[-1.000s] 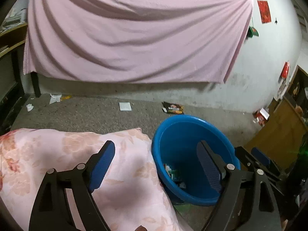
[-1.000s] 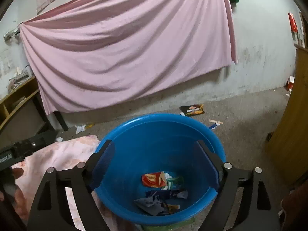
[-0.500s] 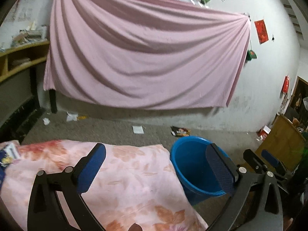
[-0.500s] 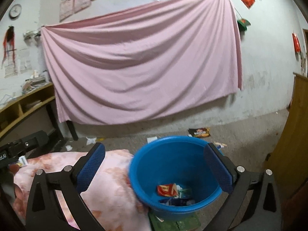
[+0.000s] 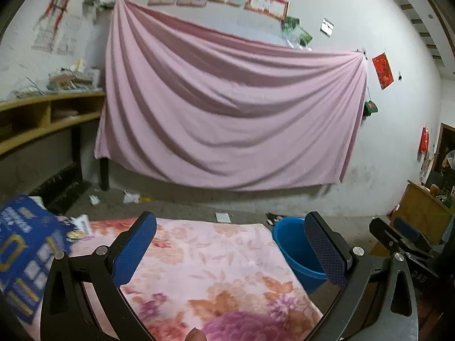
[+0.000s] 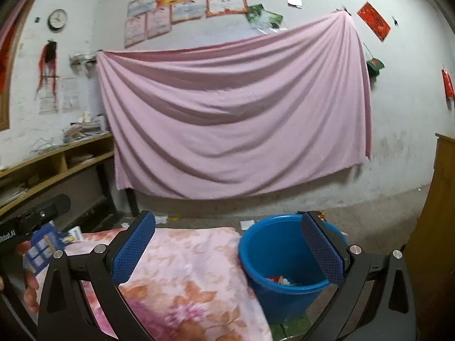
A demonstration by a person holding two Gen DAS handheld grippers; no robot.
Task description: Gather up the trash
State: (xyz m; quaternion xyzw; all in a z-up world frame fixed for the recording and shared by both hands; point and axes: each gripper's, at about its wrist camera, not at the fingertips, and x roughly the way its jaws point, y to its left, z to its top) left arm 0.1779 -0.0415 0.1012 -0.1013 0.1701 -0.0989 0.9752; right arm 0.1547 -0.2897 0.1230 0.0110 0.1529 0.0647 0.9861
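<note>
A blue tub (image 6: 280,258) stands on the floor at the right end of the floral-blanket table (image 5: 210,258) and holds wrappers (image 6: 280,280). It also shows in the left wrist view (image 5: 293,244). My left gripper (image 5: 230,251) is open and empty above the blanket. My right gripper (image 6: 227,251) is open and empty, high above the blanket's edge and the tub. A blue printed package (image 5: 22,253) and small white wrappers (image 5: 81,224) lie on the blanket's left end.
Paper scraps (image 5: 130,197) and a dark wrapper (image 5: 274,217) lie on the floor by the wall under a hung pink sheet (image 5: 227,119). A wooden shelf (image 5: 42,119) stands at left, a wooden cabinet (image 6: 435,227) at right.
Both grippers have risen and pulled back from the tub, so it looks smaller and lower. The left view has swung left, bringing the blue package into sight.
</note>
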